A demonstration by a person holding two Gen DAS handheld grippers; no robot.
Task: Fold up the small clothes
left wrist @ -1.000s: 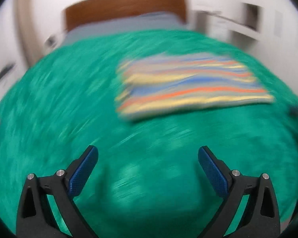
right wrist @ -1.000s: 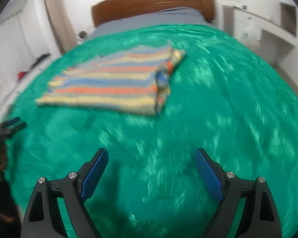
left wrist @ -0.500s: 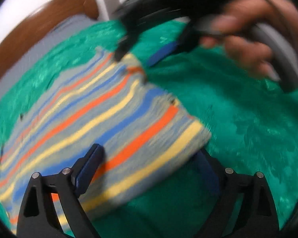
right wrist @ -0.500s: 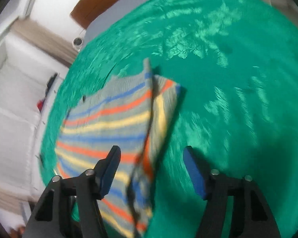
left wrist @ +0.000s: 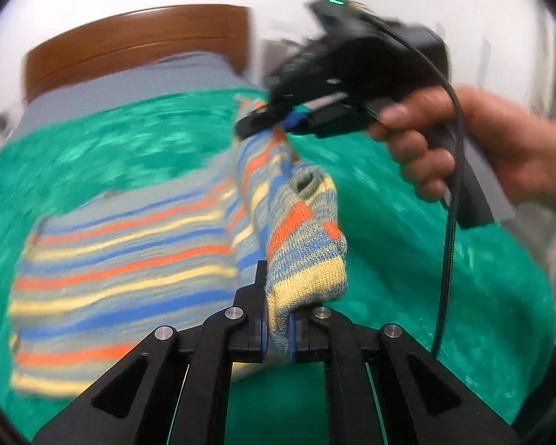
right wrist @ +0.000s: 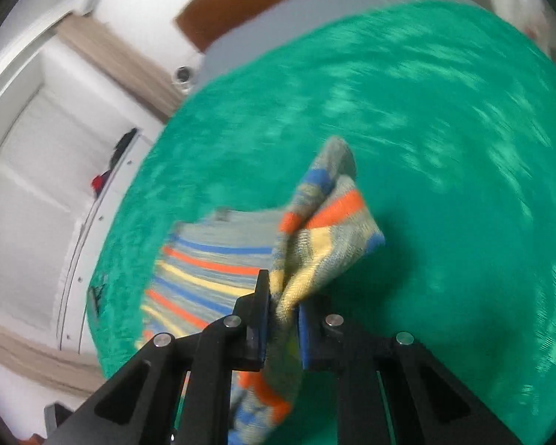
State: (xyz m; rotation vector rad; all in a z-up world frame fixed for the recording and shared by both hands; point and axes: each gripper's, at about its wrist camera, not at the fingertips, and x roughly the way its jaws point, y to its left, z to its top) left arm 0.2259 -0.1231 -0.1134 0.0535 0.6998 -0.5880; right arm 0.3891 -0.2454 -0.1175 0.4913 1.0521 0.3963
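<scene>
A knit garment (left wrist: 129, 270) with orange, yellow, blue and grey stripes lies on a green fluffy blanket (left wrist: 426, 278), its right edge lifted. My left gripper (left wrist: 278, 319) is shut on the near right corner. At the far right corner, the right gripper (left wrist: 274, 126), held by a hand (left wrist: 500, 148), pinches the cloth. In the right wrist view the right gripper (right wrist: 281, 307) has its jaws closing, pads pressing a bunched fold of the garment (right wrist: 211, 259), which hangs raised above the blanket (right wrist: 426, 148).
A wooden headboard (left wrist: 137, 40) and grey sheet (left wrist: 129, 85) lie beyond the blanket. A black cable (left wrist: 448, 241) hangs from the right gripper. White cupboards (right wrist: 26, 204) stand left of the bed. Green blanket spreads to the right of the garment.
Both grippers moved in from open blanket to the garment's right edge and closed on its two corners. That edge now stands lifted and bunched.
</scene>
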